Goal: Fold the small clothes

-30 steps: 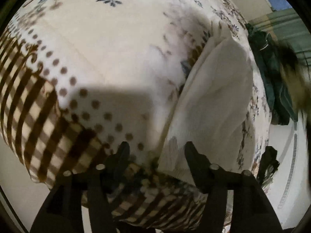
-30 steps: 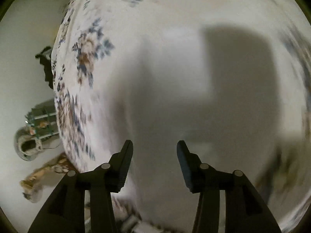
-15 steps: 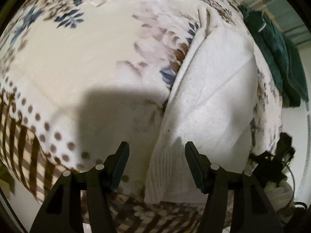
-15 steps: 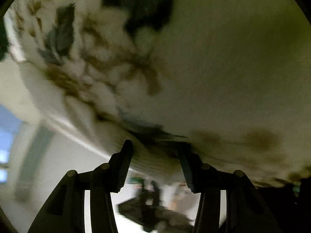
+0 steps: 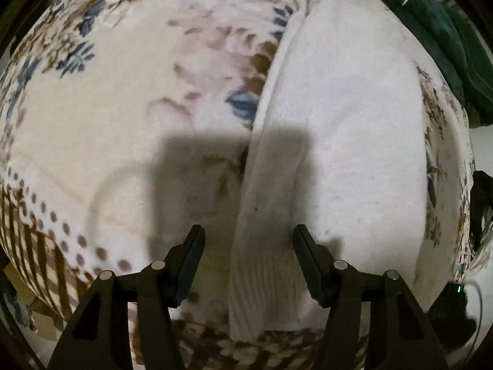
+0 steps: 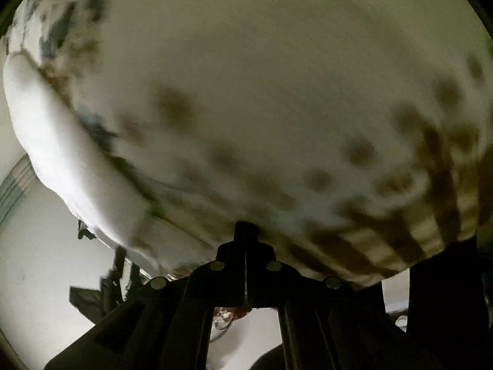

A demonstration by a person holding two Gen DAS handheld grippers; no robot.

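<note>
Left wrist cam looks steeply down, close over blanket (image 5: 129, 129) w/ white garment (image 5: 339, 141) right of centre. Right wrist cam sits very near blanket (image 6: 262, 98) edge, low, blurred; both views share blanket & garment (image 6: 52, 141).

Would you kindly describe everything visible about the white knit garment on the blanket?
The white knit garment looks soft and fuzzy, with a ribbed hem nearest the camera. It lies flat on the floral blanket, folded lengthwise, with a rolled fold along its left edge. The left gripper hovers open over its hem, casting a shadow; nothing visibly grips it.
</note>
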